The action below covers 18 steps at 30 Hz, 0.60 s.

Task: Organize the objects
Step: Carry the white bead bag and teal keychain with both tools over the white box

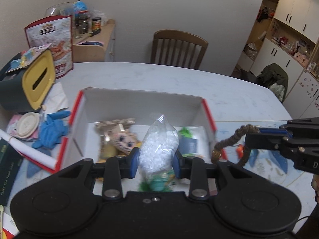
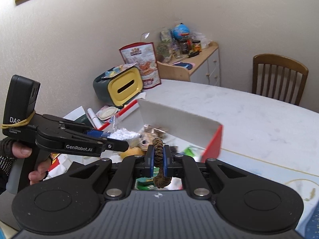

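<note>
Jaws pinch bead bag [image 1: 157, 149] – scrunchie [image 2: 159, 155] btwn right's

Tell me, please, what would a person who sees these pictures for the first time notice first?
First, the two grippers: the left gripper is shut on a clear bag of white beads, and the right gripper is shut on a brown scrunchie. Both hang over the open white box with red edges in the middle of the table, where a doll already lies. At the left stands a dark bin with a yellow lid.
</note>
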Tool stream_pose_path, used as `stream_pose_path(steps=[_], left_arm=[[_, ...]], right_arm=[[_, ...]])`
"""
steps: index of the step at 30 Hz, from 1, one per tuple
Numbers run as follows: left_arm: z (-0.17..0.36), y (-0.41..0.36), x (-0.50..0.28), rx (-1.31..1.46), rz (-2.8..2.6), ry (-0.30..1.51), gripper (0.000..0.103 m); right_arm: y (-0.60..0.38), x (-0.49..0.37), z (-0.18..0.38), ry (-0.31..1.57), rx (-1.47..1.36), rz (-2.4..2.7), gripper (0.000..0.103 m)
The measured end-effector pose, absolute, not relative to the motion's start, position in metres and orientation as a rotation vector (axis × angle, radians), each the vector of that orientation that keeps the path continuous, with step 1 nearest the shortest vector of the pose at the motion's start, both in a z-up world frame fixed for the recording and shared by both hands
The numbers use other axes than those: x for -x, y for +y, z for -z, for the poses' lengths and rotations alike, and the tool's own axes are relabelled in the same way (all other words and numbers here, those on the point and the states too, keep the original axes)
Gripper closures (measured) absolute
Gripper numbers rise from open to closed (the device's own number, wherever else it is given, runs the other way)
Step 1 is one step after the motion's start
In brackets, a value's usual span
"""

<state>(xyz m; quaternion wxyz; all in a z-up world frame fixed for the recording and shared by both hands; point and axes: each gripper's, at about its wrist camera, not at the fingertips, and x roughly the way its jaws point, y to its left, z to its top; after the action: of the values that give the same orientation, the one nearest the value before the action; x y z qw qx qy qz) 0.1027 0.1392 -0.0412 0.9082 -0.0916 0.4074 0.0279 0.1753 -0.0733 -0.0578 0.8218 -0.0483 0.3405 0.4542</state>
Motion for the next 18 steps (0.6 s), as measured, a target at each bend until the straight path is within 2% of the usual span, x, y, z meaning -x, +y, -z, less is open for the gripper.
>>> stream_pose_path(steps=[18], left_arm=[[0.080,0.199,-0.134,0.160,-0.112,0.926,0.071]], right_arm=[[0.024,-0.172,0.100,0.794,0.135,-1.005,0.095]])
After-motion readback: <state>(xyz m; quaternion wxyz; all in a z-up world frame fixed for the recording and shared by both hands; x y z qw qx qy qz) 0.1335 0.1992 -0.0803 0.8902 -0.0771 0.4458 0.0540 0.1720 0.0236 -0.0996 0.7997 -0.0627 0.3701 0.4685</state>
